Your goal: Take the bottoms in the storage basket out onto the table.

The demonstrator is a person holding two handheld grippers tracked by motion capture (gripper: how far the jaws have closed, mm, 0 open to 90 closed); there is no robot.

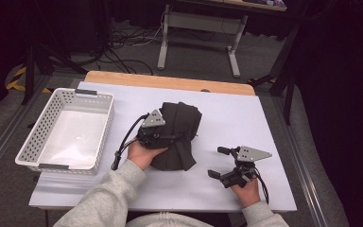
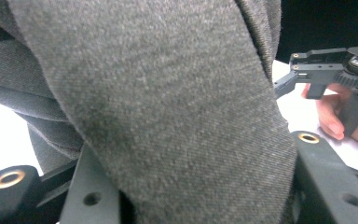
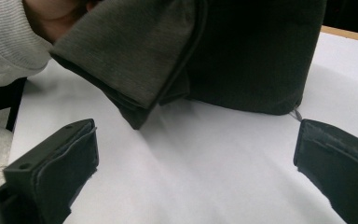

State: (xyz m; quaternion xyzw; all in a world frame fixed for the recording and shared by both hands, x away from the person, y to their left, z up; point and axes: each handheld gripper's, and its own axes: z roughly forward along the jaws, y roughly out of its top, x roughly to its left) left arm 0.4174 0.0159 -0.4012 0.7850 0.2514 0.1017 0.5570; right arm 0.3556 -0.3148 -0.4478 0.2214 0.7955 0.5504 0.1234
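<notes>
At the middle of the desk (image 1: 246, 109) sits my dark grey folded garment (image 1: 182, 120), a bundled heap on the white surface, well apart from the white perforated basket (image 1: 42, 124) off to the left. My left tool (image 1: 163, 134) is right up against the near left side of that bundle, my left hand (image 1: 141, 153) wrapped round its body just below. Looking along the left tool now, a broad fold of the grey cloth runs down between the two black jaws, and cloth fills the gap; the jaws sit narrowly apart with the fabric between them, though I cannot tell for sure whether the pads are pressing on it.

Over on the right, my right tool (image 1: 216, 162) rests low near the front edge of the desk, in my right hand (image 1: 246, 191), pointing left toward the garment and clear of it. Its jaws stand wide apart, bare white desk between them. From that tool's camera, the garment's folded corner hangs just ahead, a hemmed flap tipped down and touching the surface, with my grey sleeve (image 3: 7, 42) at the upper left.
</notes>
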